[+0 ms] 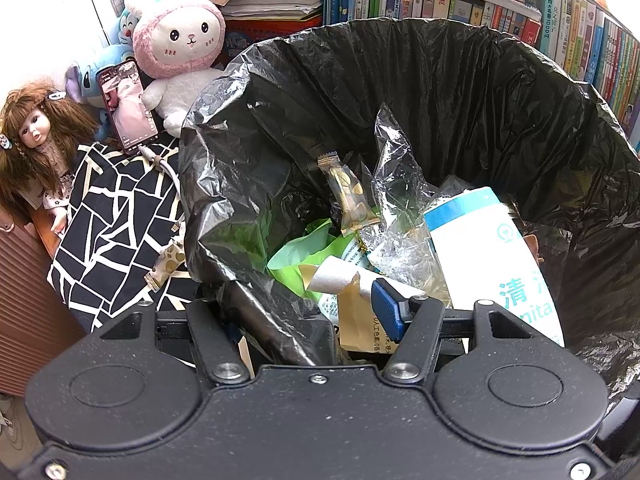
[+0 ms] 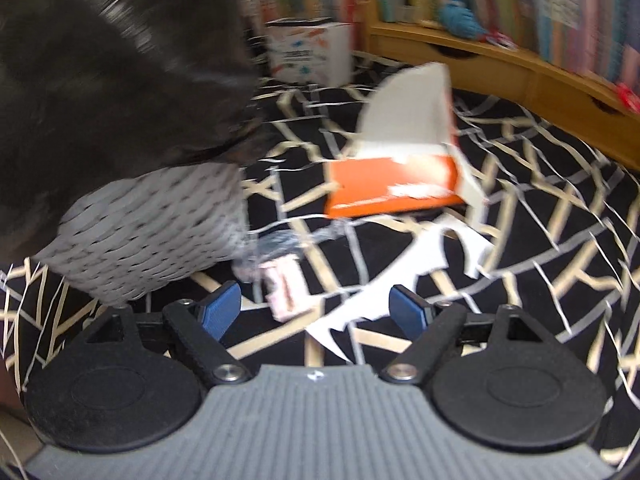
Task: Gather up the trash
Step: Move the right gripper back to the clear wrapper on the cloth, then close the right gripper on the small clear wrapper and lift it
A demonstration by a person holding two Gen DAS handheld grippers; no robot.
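Note:
In the left wrist view, the bin's black bag (image 1: 440,92) holds a gold snack wrapper (image 1: 350,196), clear plastic (image 1: 394,160), green packaging (image 1: 296,260) and a white and blue paper bag (image 1: 492,256). My left gripper (image 1: 304,308) straddles the near rim. Its right pad (image 1: 386,308) is inside the bin, its left finger is hidden behind the bag, and the jaws look open. The right wrist view is blurred. My right gripper (image 2: 316,308) is open and empty, low over a pink wrapper (image 2: 284,292) and torn white paper (image 2: 380,292). An orange and white carton (image 2: 396,184) lies beyond them.
The woven grey bin (image 2: 152,232) stands left of the right gripper on a black patterned cloth (image 2: 540,200). A gold-spotted wrapper (image 1: 166,264) lies outside the bin. A doll (image 1: 36,136), a plush rabbit (image 1: 180,48), a phone (image 1: 128,108), a white box (image 2: 308,52) and a wooden shelf (image 2: 500,64) surround it.

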